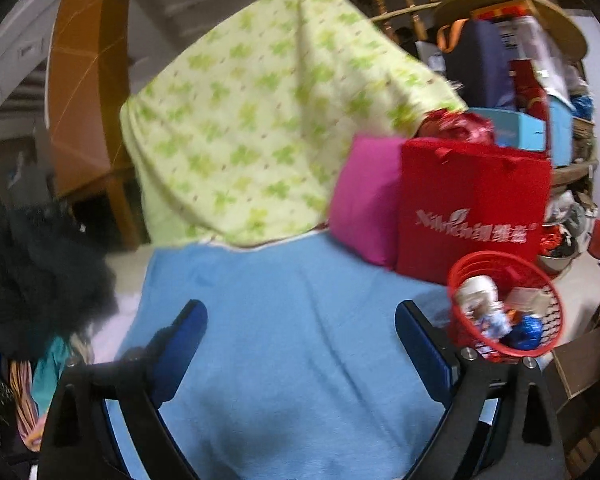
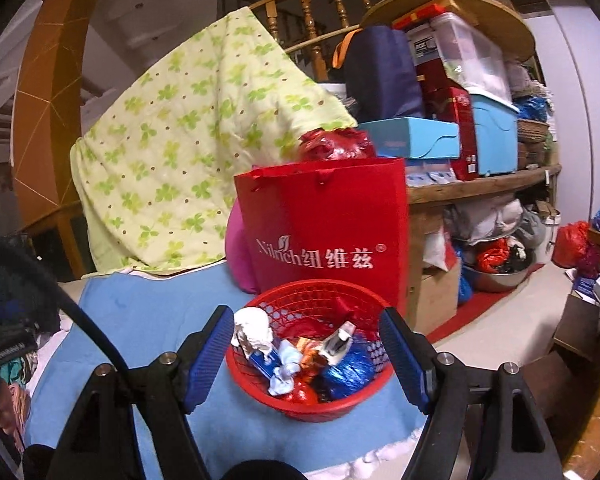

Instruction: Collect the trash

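A red plastic basket [image 2: 300, 410] stands on a blue blanket [image 2: 148, 304] near its right edge. It holds trash: crumpled white paper [image 2: 252, 326], a blue foil wrapper [image 2: 352, 364], a red wrapper [image 2: 300, 394] and other scraps. My right gripper [image 2: 305, 314] is open just in front of the basket; the jaws frame it in the view and press on nothing. In the left wrist view the basket [image 1: 500, 258] sits to the right of my left gripper [image 1: 300, 320], which is open and empty over the bare blanket [image 1: 280, 360].
A red paper bag [image 2: 328, 232] stands right behind the basket, with a pink cushion [image 1: 364, 200] beside it. A green clover quilt [image 2: 180, 140] hangs behind. Dark clothing [image 1: 40, 272] lies at the left. A crowded wooden shelf [image 2: 480, 184] and the floor are at the right.
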